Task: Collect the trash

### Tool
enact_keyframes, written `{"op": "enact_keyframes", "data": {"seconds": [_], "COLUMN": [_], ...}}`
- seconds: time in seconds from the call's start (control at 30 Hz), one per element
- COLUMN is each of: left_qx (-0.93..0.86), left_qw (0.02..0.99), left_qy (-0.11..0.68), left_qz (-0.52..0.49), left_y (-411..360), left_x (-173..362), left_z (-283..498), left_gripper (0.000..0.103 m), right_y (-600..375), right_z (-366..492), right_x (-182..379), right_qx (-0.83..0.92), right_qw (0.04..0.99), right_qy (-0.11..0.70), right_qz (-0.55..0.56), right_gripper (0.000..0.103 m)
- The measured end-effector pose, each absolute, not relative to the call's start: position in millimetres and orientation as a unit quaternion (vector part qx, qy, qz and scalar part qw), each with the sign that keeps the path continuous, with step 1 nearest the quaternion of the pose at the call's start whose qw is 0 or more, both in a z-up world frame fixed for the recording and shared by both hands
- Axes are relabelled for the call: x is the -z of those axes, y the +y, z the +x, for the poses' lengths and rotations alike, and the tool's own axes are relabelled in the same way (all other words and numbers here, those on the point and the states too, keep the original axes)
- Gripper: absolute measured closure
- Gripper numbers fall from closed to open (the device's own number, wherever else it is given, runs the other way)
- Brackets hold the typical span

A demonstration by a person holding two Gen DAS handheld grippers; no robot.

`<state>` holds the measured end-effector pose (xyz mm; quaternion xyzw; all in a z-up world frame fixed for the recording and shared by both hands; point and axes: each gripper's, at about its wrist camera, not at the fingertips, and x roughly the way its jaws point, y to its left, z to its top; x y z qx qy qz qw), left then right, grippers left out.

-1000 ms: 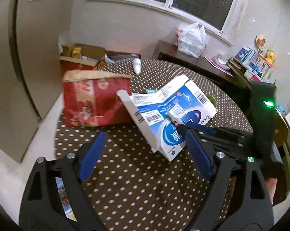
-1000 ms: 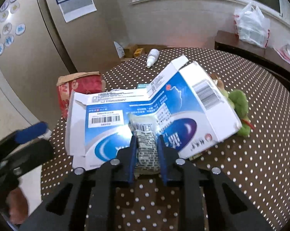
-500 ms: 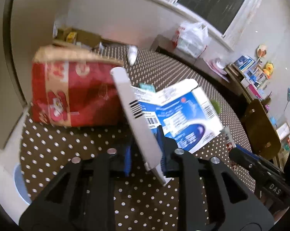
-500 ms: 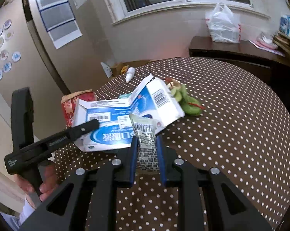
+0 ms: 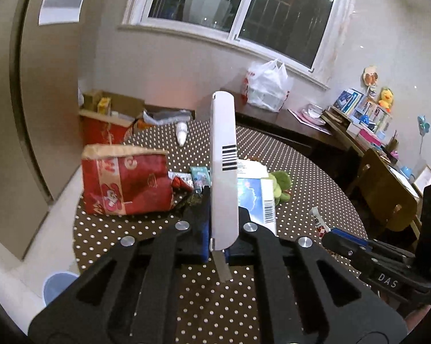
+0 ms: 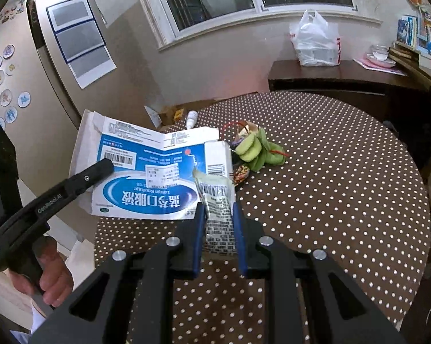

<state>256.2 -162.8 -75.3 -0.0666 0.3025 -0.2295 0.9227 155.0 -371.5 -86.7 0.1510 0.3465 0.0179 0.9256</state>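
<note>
My left gripper is shut on the edge of a flattened blue and white carton and holds it lifted above the dotted round table. The carton also shows in the right wrist view, held by the left gripper. My right gripper is shut on a small printed wrapper; its tip shows in the left wrist view. A red paper bag stands on the table's left side.
A green plush toy and small wrappers lie mid-table. A white dropper bottle lies at the far edge. Cardboard boxes stand beyond the table. A sideboard holds a white plastic bag. A wooden chair stands at right.
My left gripper closed on the carton's edge and lifted it off the table. My right gripper pulled back and up with the wrapper still in it.
</note>
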Motion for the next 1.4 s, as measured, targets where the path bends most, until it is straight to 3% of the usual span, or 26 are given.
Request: {"op": "enact_keyframes", "data": {"seconds": [0.67, 1.1, 1.4], "left_qx": [0.135, 0.0, -0.08], "left_qw": [0.967, 0.974, 0.955], "left_qy": [0.217, 0.223, 0.284], "left_qz": [-0.007, -0.025, -0.042], "left_y": [-91, 17, 83], "left_x": [24, 26, 63], "left_z": [187, 164, 165], "left_gripper": [0.097, 0.097, 0.097], "right_y": [-285, -168, -88], "right_z": [149, 176, 192], "right_x": [39, 42, 72], "right_qx": [-0.098, -0.224, -0.291], "right_qw": [0.939, 0.915, 0.878], "right_qy": [0.306, 0.325, 0.375], "right_qz": [0.126, 0.088, 0.06], "right_gripper": [0.083, 0.083, 0.083]}}
